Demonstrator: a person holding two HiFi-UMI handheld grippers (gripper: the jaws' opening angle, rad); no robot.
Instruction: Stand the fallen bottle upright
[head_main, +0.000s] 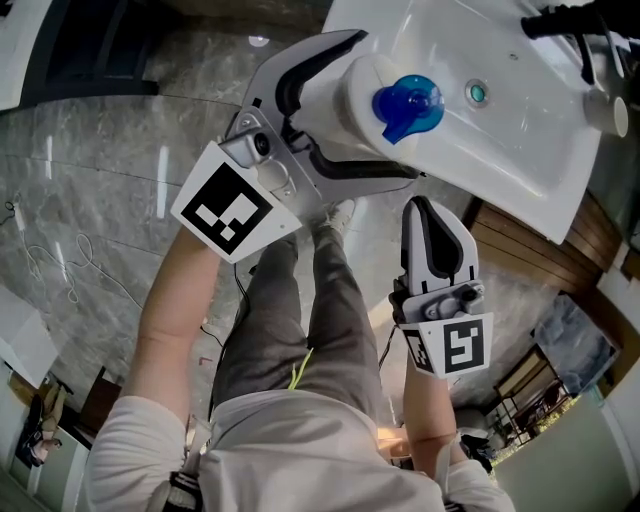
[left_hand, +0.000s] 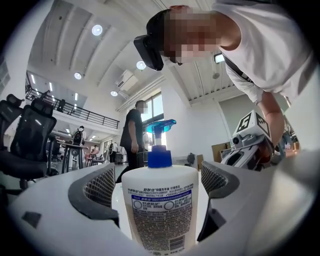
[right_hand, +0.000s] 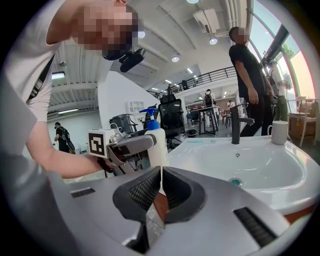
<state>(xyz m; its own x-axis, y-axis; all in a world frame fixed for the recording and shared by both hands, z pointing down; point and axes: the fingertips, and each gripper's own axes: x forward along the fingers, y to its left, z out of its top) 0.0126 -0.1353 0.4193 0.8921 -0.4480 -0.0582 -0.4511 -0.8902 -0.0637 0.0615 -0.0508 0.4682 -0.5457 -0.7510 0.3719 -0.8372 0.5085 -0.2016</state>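
Clearly apart, the ribbed pads (left_hand: 100, 187) of the left gripper (left_hand: 160, 182) flank the white plastic pump bottle with a blue dispenser head (left_hand: 160, 210) — a gap shows on either side, so nothing squeezes it. That bottle stands upright at the edge of the white ceramic washbasin (right_hand: 270, 165). Nearby hangs the right gripper (right_hand: 161, 192) — jaws pressed together, empty.
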